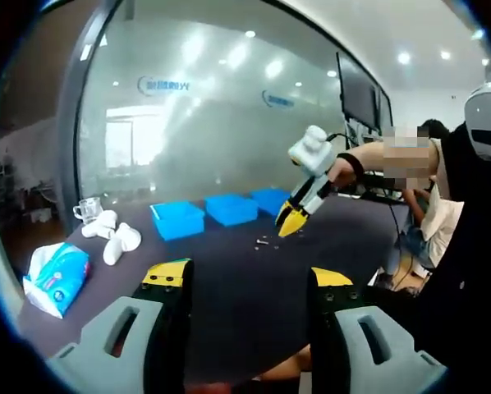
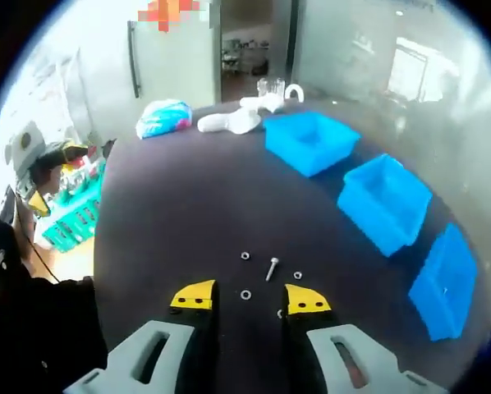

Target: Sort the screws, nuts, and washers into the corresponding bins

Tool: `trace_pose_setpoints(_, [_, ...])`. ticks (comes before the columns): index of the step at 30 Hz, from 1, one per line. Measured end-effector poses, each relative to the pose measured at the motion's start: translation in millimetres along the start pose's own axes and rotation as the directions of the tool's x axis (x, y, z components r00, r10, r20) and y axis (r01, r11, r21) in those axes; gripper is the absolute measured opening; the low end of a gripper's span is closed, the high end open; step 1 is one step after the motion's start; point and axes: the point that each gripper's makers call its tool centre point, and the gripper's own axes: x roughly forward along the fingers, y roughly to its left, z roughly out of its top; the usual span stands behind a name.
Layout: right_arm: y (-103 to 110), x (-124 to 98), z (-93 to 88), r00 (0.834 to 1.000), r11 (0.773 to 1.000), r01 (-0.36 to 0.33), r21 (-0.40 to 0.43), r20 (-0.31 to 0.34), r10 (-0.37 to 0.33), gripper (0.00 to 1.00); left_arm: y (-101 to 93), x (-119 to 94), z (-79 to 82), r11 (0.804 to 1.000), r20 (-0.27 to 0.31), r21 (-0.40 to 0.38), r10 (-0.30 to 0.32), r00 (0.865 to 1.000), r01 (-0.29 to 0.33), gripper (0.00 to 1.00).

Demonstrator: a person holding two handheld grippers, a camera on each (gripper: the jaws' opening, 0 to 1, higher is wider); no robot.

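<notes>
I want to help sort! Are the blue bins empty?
The two nearer blue bins look empty: bare blue floors. The third's inside is hidden. The hardware lies on the table.

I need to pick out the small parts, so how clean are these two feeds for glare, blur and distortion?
Left gripper view: hazy glare off the glass wall with ceiling-light reflections, and the small parts are soft specks. Right gripper view: the screw and the ring-shaped pieces read fairly sharp on the dark table; bright window washout at upper right; fisheye bends the blue bins.

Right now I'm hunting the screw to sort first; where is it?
In the right gripper view the screw lies on the dark table, just ahead of the right tool, among small washers or nuts.
</notes>
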Motion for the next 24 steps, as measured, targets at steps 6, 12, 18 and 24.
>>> trace_pose_setpoints(6, [-12.1,19.9,8.0,0.998,1.000,0.008,0.025,-0.055,-0.007,0.21,6.7,-6.3,-1.9,1.000,0.003,-0.014,0.027,1.000,-0.027,0.53])
trace_pose_setpoints(12, [-18.5,33.8,1.8,0.991,1.000,0.001,0.025,-0.132,0.002,0.16,15.9,-12.0,-2.8,0.998,0.005,-0.026,0.056,0.998,-0.056,0.53])
trace_pose_setpoints(18, [-26.7,39.9,1.4,0.987,1.000,0.009,0.026,-0.159,-0.005,0.12,19.2,-12.6,-5.4,0.997,0.002,-0.036,0.063,0.998,-0.063,0.53])
trace_pose_setpoints(24, [-27.7,44.0,-0.3,0.983,0.997,0.011,0.076,-0.184,0.003,0.03,19.3,-12.6,-5.6,0.997,0.003,-0.037,0.063,0.998,-0.062,0.53])
